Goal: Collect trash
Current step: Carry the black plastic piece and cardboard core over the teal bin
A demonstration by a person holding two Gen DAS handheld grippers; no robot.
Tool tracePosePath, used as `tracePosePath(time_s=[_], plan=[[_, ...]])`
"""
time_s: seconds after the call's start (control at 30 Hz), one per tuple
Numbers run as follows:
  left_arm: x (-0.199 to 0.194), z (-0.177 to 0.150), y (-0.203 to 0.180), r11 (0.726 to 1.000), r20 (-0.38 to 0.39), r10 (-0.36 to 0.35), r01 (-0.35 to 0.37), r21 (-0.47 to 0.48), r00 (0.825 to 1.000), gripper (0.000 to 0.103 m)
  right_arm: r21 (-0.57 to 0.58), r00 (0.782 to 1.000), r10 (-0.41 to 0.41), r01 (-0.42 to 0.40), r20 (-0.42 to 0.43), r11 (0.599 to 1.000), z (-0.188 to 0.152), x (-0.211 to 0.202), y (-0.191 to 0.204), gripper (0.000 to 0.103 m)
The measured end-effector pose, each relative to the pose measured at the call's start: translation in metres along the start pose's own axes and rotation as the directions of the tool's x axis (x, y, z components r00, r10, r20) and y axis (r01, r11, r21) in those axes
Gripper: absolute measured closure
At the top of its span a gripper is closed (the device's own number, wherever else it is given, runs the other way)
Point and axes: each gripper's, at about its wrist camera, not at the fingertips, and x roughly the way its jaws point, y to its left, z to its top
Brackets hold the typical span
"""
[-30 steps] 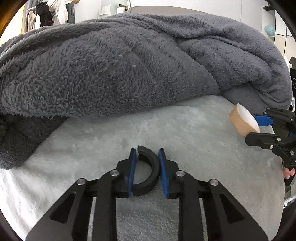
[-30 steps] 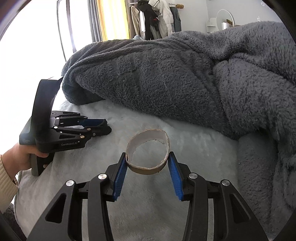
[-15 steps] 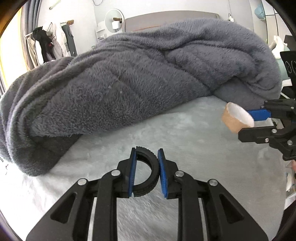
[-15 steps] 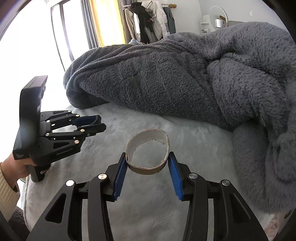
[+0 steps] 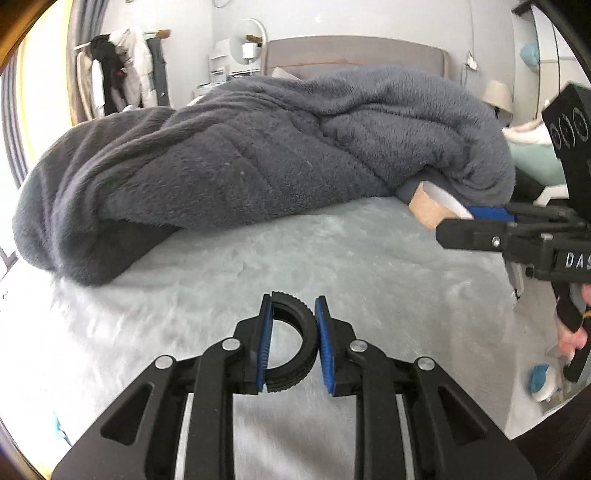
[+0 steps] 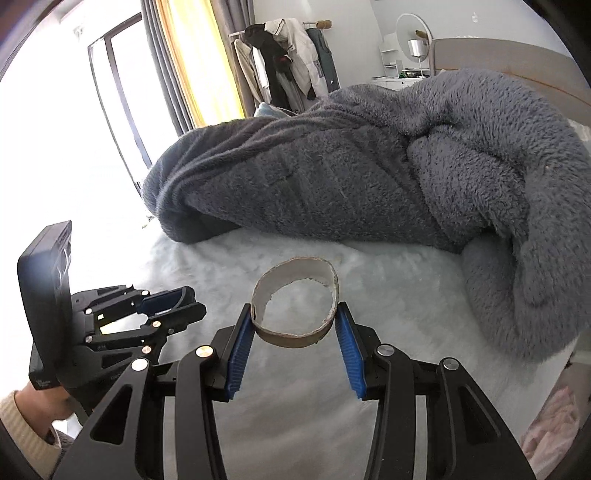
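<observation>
A black half-ring (image 5: 295,343) sits pinched in the left gripper (image 5: 293,345); a squashed cardboard ring (image 6: 295,301) is clamped in the right gripper (image 6: 295,332). Both hang above a pale fluffy bedcover (image 5: 258,258). One heaped grey blanket (image 6: 369,166) lies beyond, a clothes rack (image 6: 284,55) by the window. "DAS" shows on the right gripper's side.

Two grippers, two pieces of trash, one blanket.
One left gripper (image 5: 293,343) holds one black half-ring (image 5: 295,343); one right gripper (image 6: 295,349) holds one cardboard ring (image 6: 295,301). One grey blanket (image 5: 258,155) lies on one bed (image 5: 332,266); one round mirror (image 6: 410,31) stands behind.
</observation>
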Motion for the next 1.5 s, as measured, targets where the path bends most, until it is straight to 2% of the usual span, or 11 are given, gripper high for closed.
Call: tracePosePath(time_s=[0.33, 0.5, 0.83, 1.5], plan=[[-0.053, -0.03, 0.01, 0.99, 0.022, -0.002, 0.005, -0.139, 1.0, 0.078, 0.016, 1.0, 0.008, -0.007, -0.01, 1.0, -0.028, -0.024, 0.039, 0.058], [-0.075, -0.046, 0.014, 0.984, 0.023, 0.06, -0.055, -0.169, 0.998, 0.078, 0.016, 1.0, 0.016, -0.016, -0.021, 1.0, -0.044, -0.033, 0.063, 0.058], [-0.119, -0.084, 0.033, 0.964, 0.027, 0.127, -0.117, -0.24, 0.992, 0.078, -0.029, 0.998, 0.052, -0.053, -0.031, 0.998, -0.061, -0.043, 0.117, 0.058], [-0.156, -0.154, 0.101, 0.903, -0.084, 0.262, -0.275, -0.331, 0.961, 0.078, -0.157, 0.983, 0.151, -0.166, -0.103, 0.974, -0.068, 0.001, 0.224, 0.058]])
